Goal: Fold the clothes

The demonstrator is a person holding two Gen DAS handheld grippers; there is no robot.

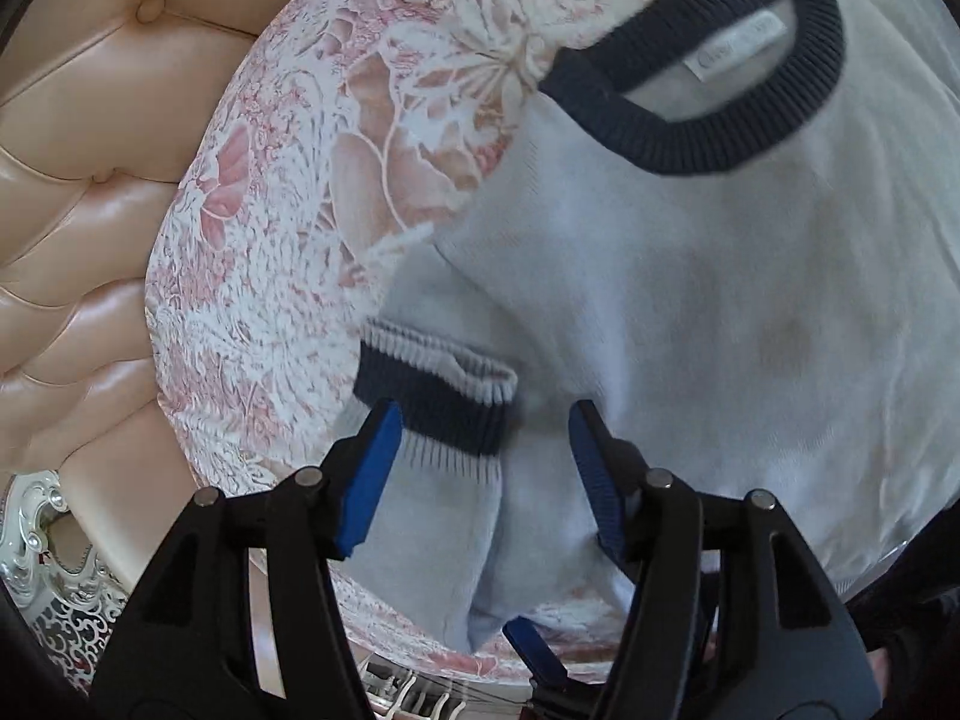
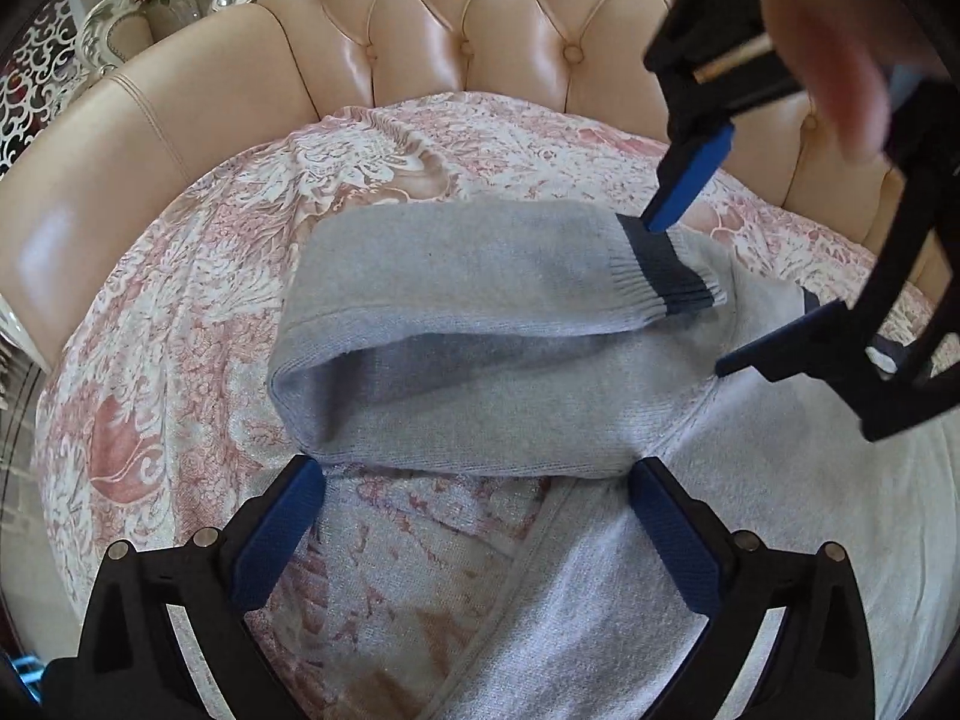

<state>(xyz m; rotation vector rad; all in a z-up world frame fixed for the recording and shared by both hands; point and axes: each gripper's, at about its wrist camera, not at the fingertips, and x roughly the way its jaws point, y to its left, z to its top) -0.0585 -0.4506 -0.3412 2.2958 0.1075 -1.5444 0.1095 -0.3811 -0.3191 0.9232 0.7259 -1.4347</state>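
Both grippers' jaws apart over sweater, seemingly untouched.

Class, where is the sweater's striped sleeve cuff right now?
The sleeve cuff lies folded onto the sweater, between the open left gripper's fingertips, on the floral cover.

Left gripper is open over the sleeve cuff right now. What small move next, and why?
Probably lower the left gripper slightly and close on the cuff. Its jaws are open, straddling the navy-striped cuff without gripping it, and the sleeve is only doubled back across itself, not yet laid over the sweater body. The right gripper is open too.
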